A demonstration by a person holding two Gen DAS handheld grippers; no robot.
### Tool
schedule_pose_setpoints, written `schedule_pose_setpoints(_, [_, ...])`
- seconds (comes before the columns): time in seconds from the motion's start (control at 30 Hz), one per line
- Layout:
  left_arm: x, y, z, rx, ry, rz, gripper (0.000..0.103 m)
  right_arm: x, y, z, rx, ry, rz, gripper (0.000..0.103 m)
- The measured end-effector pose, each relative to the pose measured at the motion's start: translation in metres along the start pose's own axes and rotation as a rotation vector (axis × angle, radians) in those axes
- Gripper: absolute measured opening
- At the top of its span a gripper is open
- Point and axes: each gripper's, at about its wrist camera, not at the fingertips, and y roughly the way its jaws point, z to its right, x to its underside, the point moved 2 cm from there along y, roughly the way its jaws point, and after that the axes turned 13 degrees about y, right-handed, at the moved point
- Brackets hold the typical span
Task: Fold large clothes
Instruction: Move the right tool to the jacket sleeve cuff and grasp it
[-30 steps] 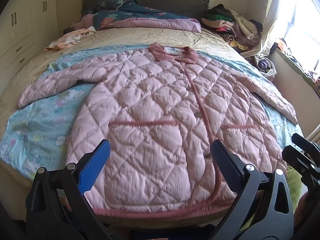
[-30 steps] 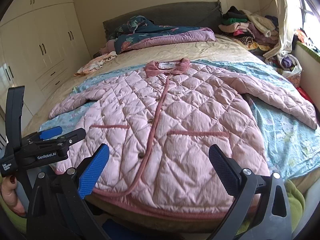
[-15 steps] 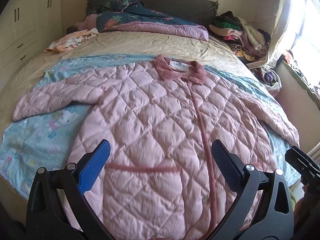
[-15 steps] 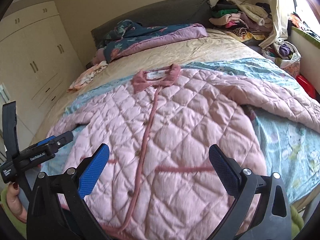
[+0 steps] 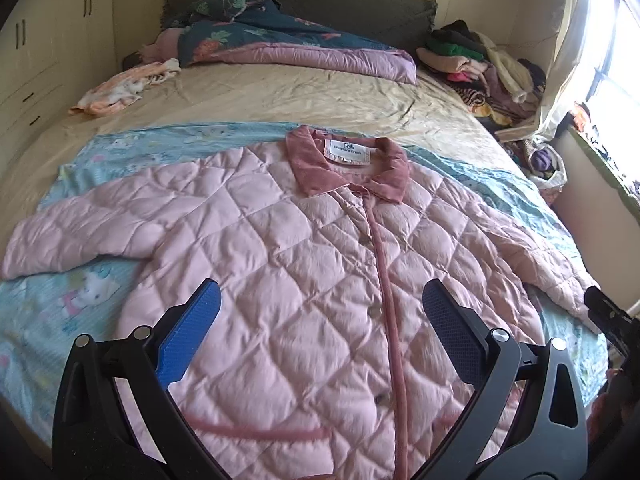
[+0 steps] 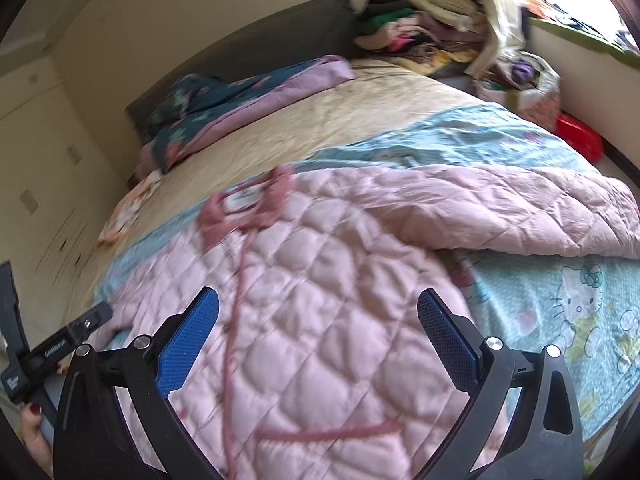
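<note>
A pink quilted jacket (image 5: 280,264) lies flat, front up, on a light blue cartoon sheet (image 5: 56,312), sleeves spread to both sides, darker pink collar (image 5: 344,164) toward the headboard. My left gripper (image 5: 320,304) hovers open over the jacket's lower middle, nothing between its blue pads. My right gripper (image 6: 318,312) hangs open above the jacket (image 6: 320,300) on its right half, near the right sleeve (image 6: 500,208). That view is blurred. The left gripper's body (image 6: 52,352), held by a hand, shows at the right wrist view's left edge.
A folded duvet (image 5: 280,44) and a small peach garment (image 5: 120,88) lie near the headboard. A heap of clothes (image 5: 480,64) sits at the far right corner by the window. White cupboards (image 5: 36,52) line the left wall. A red object (image 6: 580,136) lies beside the bed.
Both grippers have moved forward over the jacket, from its hem toward its middle. The right gripper has also swung right and tilted, so the right sleeve fills more of its view.
</note>
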Motion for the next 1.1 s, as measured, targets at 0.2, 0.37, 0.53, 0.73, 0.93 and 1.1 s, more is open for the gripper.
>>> schedule_pose_setpoints(0.2, [-0.020,0.037,0.008,0.007,-0.006,-0.016,0.095,-0.033,0.022,0.059,0.088,0.152,0.046,0.099])
schedule_pose_setpoints(0.37, [-0.035,0.066,0.020,0.003,0.001,-0.033,0.095,-0.054,0.040,0.115,0.163,0.295,0.074,0.099])
schedule_pose_setpoints(0.53, [-0.044,0.093,0.034,-0.007,0.027,-0.059,0.095,-0.071,0.056,0.177,0.243,0.436,0.097,0.099])
schedule_pose_setpoints(0.73, [-0.050,0.125,0.048,0.008,0.046,-0.099,0.095,-0.083,0.062,0.246,0.331,0.585,0.138,0.099])
schedule_pose_setpoints(0.93, [-0.056,0.148,0.053,-0.013,0.053,-0.128,0.095,-0.095,0.061,0.297,0.362,0.702,0.191,0.099])
schedule_pose_setpoints(1.1, [-0.072,0.160,0.043,-0.054,0.044,-0.135,0.095,-0.107,0.056,0.326,0.369,0.772,0.261,0.099])
